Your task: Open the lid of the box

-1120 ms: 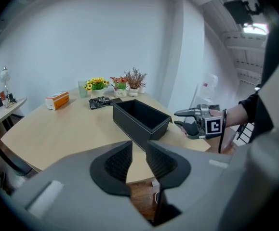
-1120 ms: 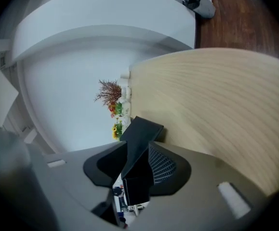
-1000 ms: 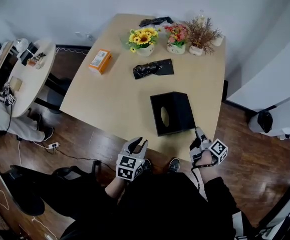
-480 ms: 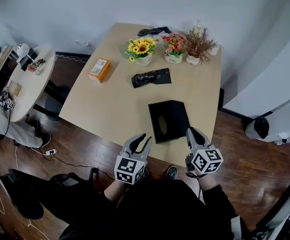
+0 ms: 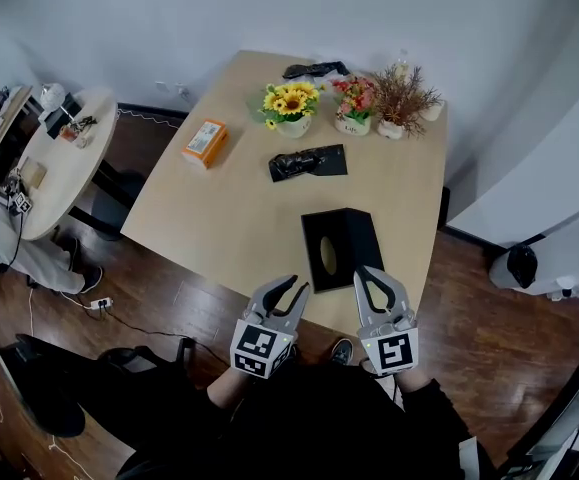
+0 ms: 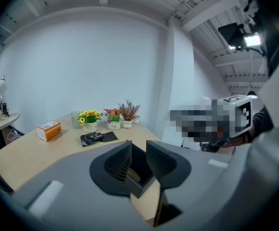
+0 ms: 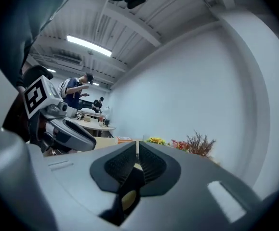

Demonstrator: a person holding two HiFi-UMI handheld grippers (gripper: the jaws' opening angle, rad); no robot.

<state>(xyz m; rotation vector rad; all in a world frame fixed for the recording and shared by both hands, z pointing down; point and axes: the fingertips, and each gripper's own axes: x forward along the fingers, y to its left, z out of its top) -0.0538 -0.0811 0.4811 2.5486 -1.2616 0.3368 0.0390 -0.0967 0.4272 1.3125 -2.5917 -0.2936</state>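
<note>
Head view gives us the whole risk, starting with the surface [image 5: 219,208]: the black box [image 5: 354,230] sits close to its near edge, lid still down, so a push toward us could slide it off onto the floor. The box looks light and nothing braces it — the left gripper [image 5: 291,288] hangs near the box's near left corner but apart from it, fingers a little apart with nothing between them — so a lift on the lid may well carry the whole box up instead. The right gripper [image 5: 363,272] is at the near right corner, fingers together on nothing; whether it touches the box we cannot tell. Closed like that it can only nudge, not pinch, and the oval opening [image 5: 328,255] in the top could snag a tip.
</note>
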